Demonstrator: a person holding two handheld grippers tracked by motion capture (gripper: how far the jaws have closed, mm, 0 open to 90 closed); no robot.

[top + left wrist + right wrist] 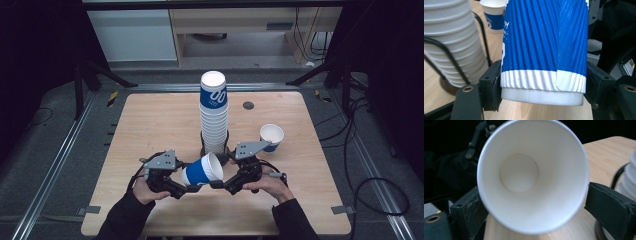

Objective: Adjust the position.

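A blue paper cup (202, 171) hangs above the front middle of the wooden table (150, 120), lower centre in the high view, between the two grippers. It lies tipped on its side: its long axis runs from lower left to upper right in that view, the white base toward the left gripper (186, 189) and the open white mouth toward the right gripper (216, 184) and slightly upward.

In the left gripper view the cup's ribbed blue wall (544, 37) rises up the frame from its white base band, and the two black pads (490, 85) press against that base from either side, clamped on it.

In the right gripper view the cup's mouth (531, 175) faces the camera, its round bottom seen deep inside. The rim sits between the right gripper's pads (609, 205). Whether they touch the rim I cannot tell.

Behind the held cup, at frame centre in the high view, stands a tall stack of cups (214, 115) in a black wire holder (204, 147). A single upright cup (271, 136) stands to the right of it.
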